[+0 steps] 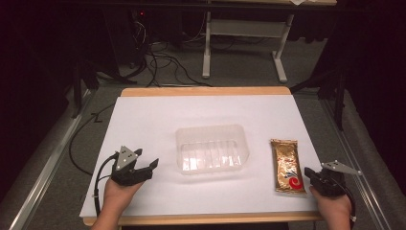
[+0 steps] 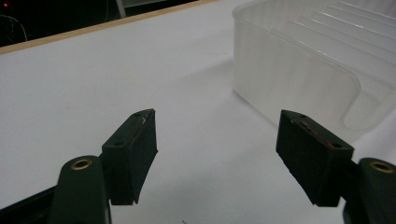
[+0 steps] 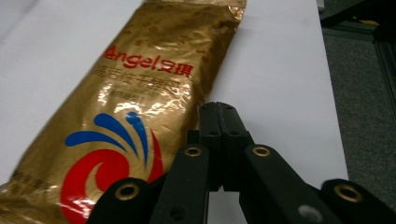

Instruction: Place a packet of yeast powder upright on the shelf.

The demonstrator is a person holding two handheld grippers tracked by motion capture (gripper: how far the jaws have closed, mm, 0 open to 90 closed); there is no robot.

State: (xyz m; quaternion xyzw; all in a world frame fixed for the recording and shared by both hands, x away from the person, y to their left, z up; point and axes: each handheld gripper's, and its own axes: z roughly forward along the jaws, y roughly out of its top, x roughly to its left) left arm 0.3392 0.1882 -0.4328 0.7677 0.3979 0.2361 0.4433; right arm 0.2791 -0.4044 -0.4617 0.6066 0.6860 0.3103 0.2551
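Note:
A clear plastic tub (image 1: 212, 149) sits in the middle of the white table top (image 1: 158, 115), and its near corner (image 2: 299, 79) fills the upper right of the left gripper view. A gold foil packet (image 1: 287, 166) with red and blue print lies flat to the tub's right. My left gripper (image 1: 147, 162) rests left of the tub, open, with bare table between its pads (image 2: 133, 149). My right gripper (image 1: 309, 172) sits at the packet's near right corner; in the right gripper view it (image 3: 218, 112) is shut on nothing, just right of the packet (image 3: 140, 93).
The wooden table edge (image 1: 206, 91) runs along the far side. Beyond it stand a white desk frame (image 1: 244, 43) and tangled cables (image 1: 158, 62) on the grey floor. Metal rails (image 1: 43, 163) flank the table on both sides.

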